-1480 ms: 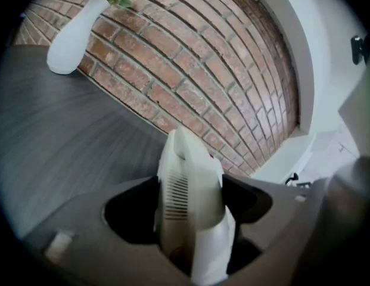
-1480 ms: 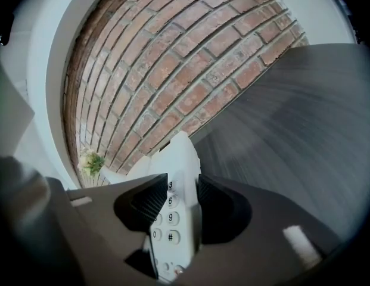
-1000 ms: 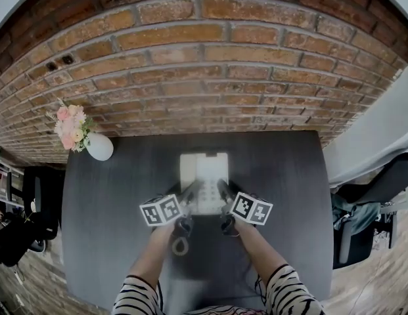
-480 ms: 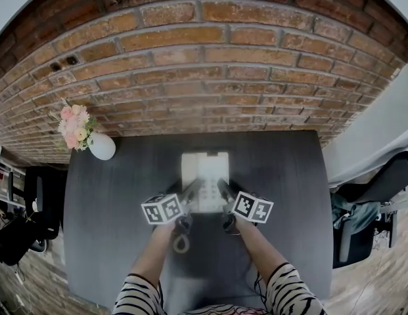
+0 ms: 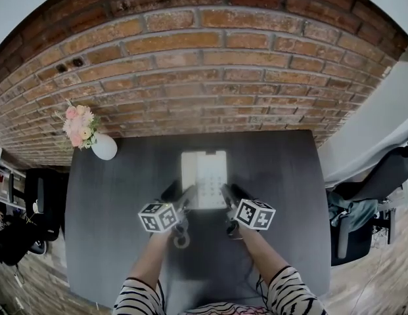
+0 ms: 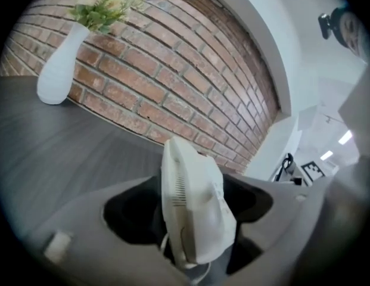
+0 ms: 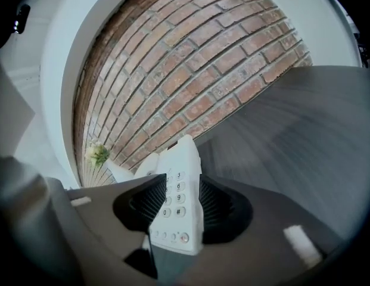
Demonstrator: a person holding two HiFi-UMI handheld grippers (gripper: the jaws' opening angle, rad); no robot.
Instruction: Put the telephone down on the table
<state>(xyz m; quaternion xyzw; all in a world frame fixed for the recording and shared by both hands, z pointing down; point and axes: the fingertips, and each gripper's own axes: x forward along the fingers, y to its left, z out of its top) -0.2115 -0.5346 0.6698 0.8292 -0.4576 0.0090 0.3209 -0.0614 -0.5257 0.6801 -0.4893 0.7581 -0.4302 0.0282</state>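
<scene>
Jaws of right gripper [image 7: 181,186] closing round 3-6-9-# telephone [image 7: 176,216].

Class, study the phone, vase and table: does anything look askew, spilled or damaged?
Nothing stands out. The phone looks whole and square to the table. The vase stands upright in the far left corner, flowers in it, nothing spilled.

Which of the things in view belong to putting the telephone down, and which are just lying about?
Part of the job: white push-button telephone; dark grey table; left tongs, gripping it; right tongs, closing with it between them.
Just lying about: white vase of pink flowers; red brick wall; black office chair.
</scene>
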